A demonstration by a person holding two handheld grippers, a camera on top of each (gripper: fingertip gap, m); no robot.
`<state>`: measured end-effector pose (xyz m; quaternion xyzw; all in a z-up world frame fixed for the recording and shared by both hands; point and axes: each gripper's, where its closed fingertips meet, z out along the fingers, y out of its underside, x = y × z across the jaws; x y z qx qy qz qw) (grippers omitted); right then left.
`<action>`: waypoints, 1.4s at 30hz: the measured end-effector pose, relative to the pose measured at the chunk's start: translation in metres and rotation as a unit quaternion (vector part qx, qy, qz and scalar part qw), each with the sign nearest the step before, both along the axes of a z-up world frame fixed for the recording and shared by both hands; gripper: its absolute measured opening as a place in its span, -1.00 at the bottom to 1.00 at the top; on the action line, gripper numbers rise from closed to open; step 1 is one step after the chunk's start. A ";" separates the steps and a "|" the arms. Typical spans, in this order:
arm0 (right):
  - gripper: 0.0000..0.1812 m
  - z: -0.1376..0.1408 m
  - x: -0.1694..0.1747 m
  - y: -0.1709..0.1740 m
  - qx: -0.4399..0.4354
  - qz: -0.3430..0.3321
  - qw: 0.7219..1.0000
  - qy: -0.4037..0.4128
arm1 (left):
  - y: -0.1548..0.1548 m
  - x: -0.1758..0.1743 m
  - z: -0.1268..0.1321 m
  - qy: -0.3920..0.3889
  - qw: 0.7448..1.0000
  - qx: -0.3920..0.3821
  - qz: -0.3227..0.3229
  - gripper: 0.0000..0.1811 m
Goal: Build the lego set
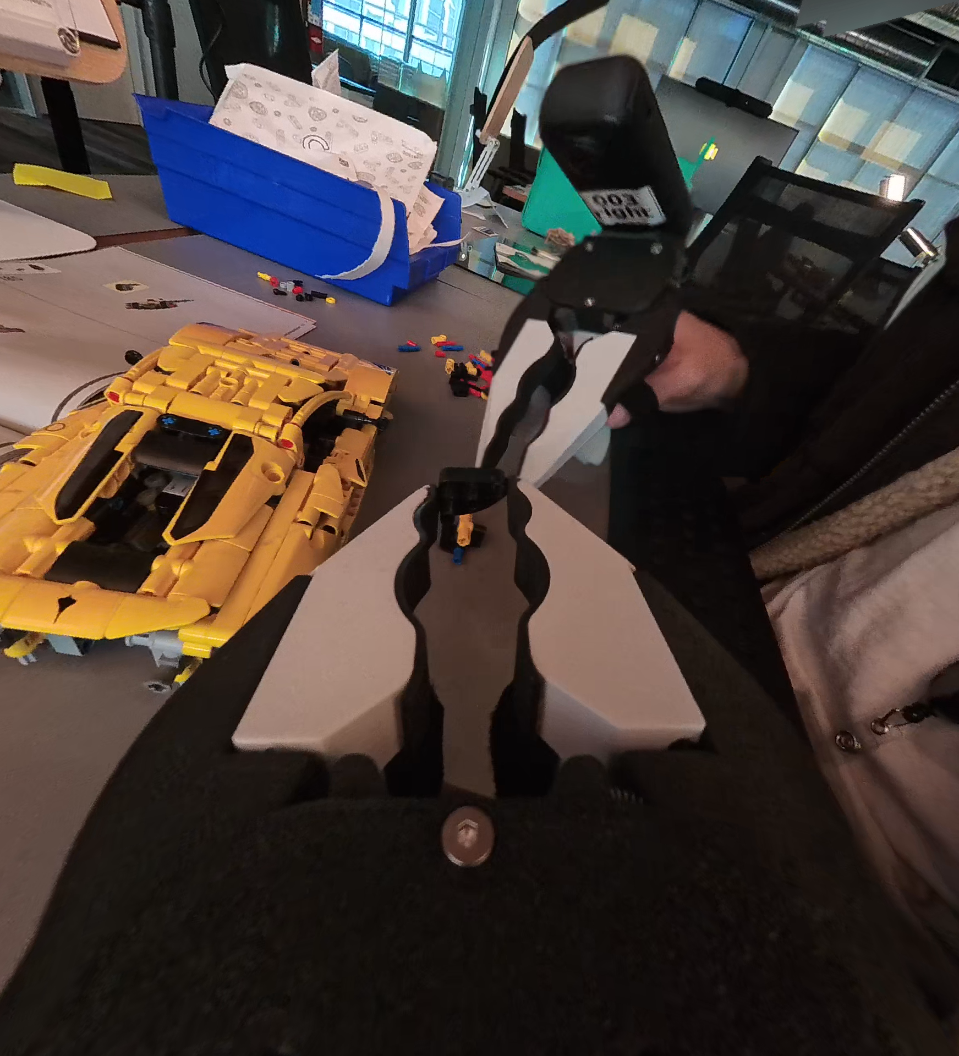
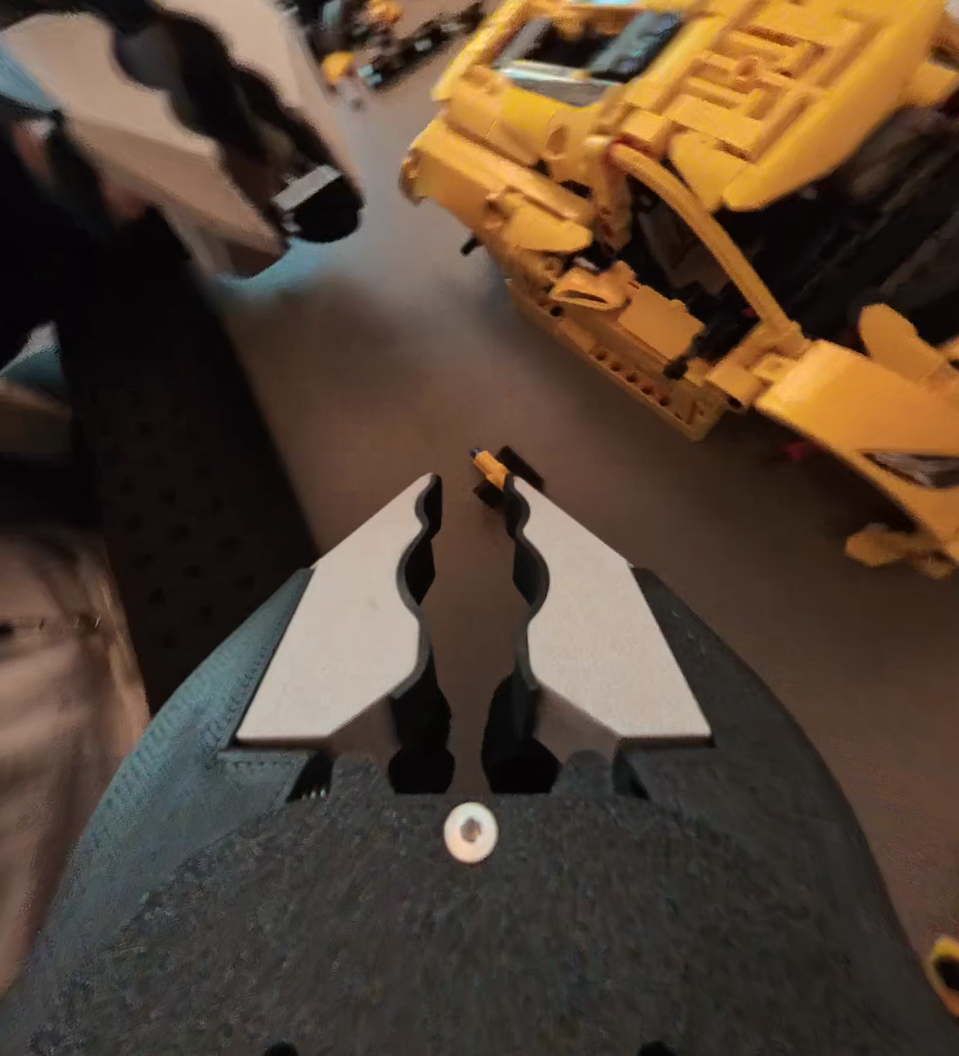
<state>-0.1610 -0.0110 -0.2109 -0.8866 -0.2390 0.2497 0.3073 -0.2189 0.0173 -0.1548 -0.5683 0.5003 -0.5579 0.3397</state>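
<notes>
L gripper (image 1: 471,488): jaws narrow, and a black piece (image 1: 480,492) sits across the tips. It looks pinched, held up off the table (image 1: 65,771) on the side of the yellow car (image 1: 179,486) nearest me.

R gripper (image 2: 474,483): jaws also narrow, w/ bare table showing thru the gap, so nothing is in it. The small yellow pin piece (image 2: 488,466) (blue tip, black bits on it) lies just past my R fingertip, a bit to the car side of the gap and partly hidden behind that finger. Can't tell if it's touching. Its long axis runs roughly along my R fingers, blue end pointing away. The R view is blurry, so that's approx.

In the L view the same piece shows under the L jaws. I judge it's on the table, not hanging from the black piece, but I'm not sure. R is the nearer one to grab it. It would need a small shift toward the car to centre the gap, then close across the short axis.

Room: open table between me and the car's flank. The table edge and my jacket are close on the side away from the car, so no slack there.

Beyond the car's far corner is a pile of loose bits (image 1: 465,366). The booklet (image 1: 65,320) is behind the car, and the blue bin (image 1: 271,194) w/ paper is farther back.
</notes>
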 end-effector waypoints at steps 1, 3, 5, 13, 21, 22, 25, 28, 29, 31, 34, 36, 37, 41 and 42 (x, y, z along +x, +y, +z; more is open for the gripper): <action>-0.78 -0.003 0.000 0.002 0.000 -0.028 1.000 -0.004 | 0.000 0.000 0.000 0.000 1.000 -0.001 0.001 -0.74; -0.74 -0.011 0.002 0.005 0.001 -0.065 0.998 -0.023 | 0.001 0.000 -0.001 0.000 1.000 -0.003 0.003 -0.74; -0.65 -0.021 0.000 0.004 -0.005 -0.071 0.996 -0.054 | 0.002 0.000 -0.001 0.001 1.000 -0.004 0.004 -0.74; -0.63 -0.026 -0.004 0.011 0.011 0.022 0.996 -0.081 | 0.003 -0.001 0.000 -0.001 1.000 -0.005 0.007 -0.74; -0.81 -0.023 -0.014 -0.004 0.007 0.002 0.995 -0.102 | 0.004 -0.001 0.000 -0.001 1.000 -0.003 0.010 -0.74; -0.82 -0.023 -0.018 -0.005 0.004 -0.004 0.996 -0.094 | 0.004 -0.001 -0.001 0.000 1.000 -0.002 0.010 -0.74; -0.79 -0.024 -0.017 -0.001 0.001 -0.024 0.996 -0.080 | 0.003 -0.001 -0.001 0.002 1.000 -0.002 0.008 -0.74; -0.70 -0.019 -0.015 0.002 0.008 -0.030 0.996 -0.086 | 0.003 -0.001 -0.001 0.002 1.000 -0.002 0.007 -0.74; -0.67 -0.015 -0.014 0.005 0.023 -0.036 0.994 -0.098 | 0.003 -0.001 -0.001 0.002 1.000 -0.002 0.008 -0.74; -0.56 -0.013 -0.015 0.011 0.038 -0.050 0.992 -0.111 | 0.004 -0.001 -0.001 0.001 1.000 -0.001 0.009 -0.74; -0.46 -0.025 -0.017 0.017 0.025 -0.061 0.990 -0.127 | 0.004 -0.001 -0.001 0.002 1.000 -0.002 0.009 -0.74; -0.53 -0.033 -0.011 0.015 0.017 -0.059 0.986 -0.152 | 0.003 -0.001 -0.002 0.003 1.000 -0.002 0.009 -0.74; -0.59 -0.033 -0.005 0.013 0.021 -0.058 0.984 -0.167 | 0.004 -0.001 -0.002 0.002 1.000 -0.002 0.009 -0.74; -0.78 -0.022 0.033 0.006 0.040 -0.065 0.972 -0.223 | 0.004 -0.001 -0.001 0.001 1.000 -0.003 0.008 -0.74; -0.78 -0.019 0.038 0.005 0.040 -0.069 0.972 -0.219 | 0.003 -0.001 -0.001 0.001 1.000 -0.002 0.007 -0.74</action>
